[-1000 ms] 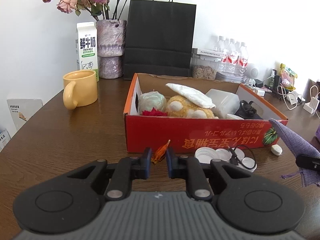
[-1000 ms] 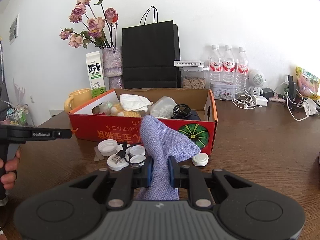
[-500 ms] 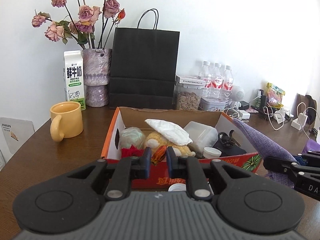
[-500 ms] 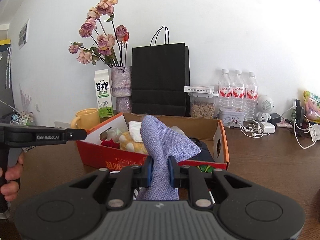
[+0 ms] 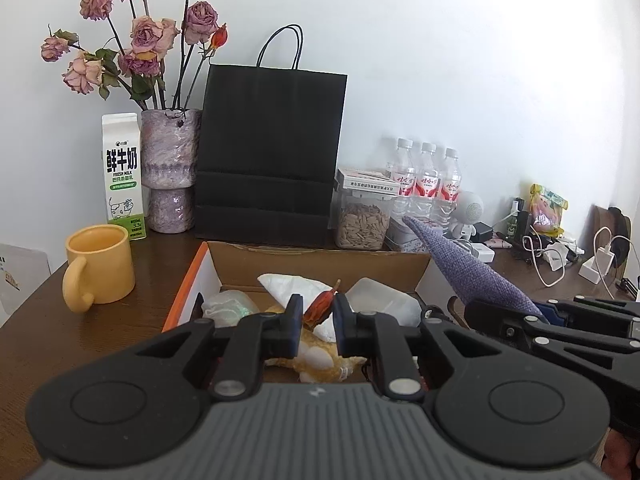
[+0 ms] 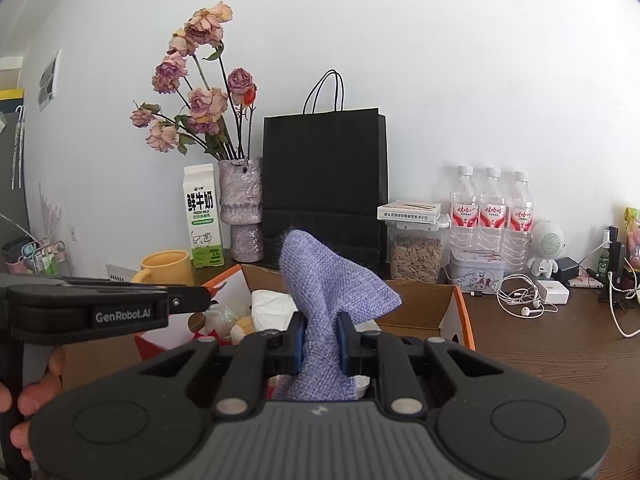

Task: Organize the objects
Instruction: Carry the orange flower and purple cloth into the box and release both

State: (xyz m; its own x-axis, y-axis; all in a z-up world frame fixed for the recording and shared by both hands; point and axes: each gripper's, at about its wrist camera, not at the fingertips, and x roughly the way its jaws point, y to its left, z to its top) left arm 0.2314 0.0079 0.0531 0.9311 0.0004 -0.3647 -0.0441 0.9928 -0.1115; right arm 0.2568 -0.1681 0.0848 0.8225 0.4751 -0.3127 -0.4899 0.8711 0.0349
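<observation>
We hold the left claw (image 5: 316,317) above the open cardboard box (image 5: 320,258), its fingers pinched nearly together on a small dried red-orange bud (image 5: 320,305) that pokes up between the tips. Our right claw (image 6: 322,338) is clamped on a bluish-purple woven cloth (image 6: 324,280), which stands up between the fingers and folds over to the right; it too hangs over the box (image 6: 416,304), to the right of the left claw (image 6: 200,300), whose tip with the bud just shows in the right view. Down in the box we see a white crumpled packet (image 5: 292,285), a yellow plush toy (image 5: 316,356), a clear plastic container (image 5: 384,300) and a pale green bundle (image 5: 228,306). On the brown surface (image 5: 72,340) to the left of the box stands a yellow mug (image 5: 100,268). Behind it, along the wall, are a milk carton (image 5: 122,176), a purple vase (image 5: 170,170) of dried roses and a black paper bag (image 5: 272,152). Further right stand a jar of seeds (image 5: 364,224) and three water bottles (image 5: 426,180).
</observation>
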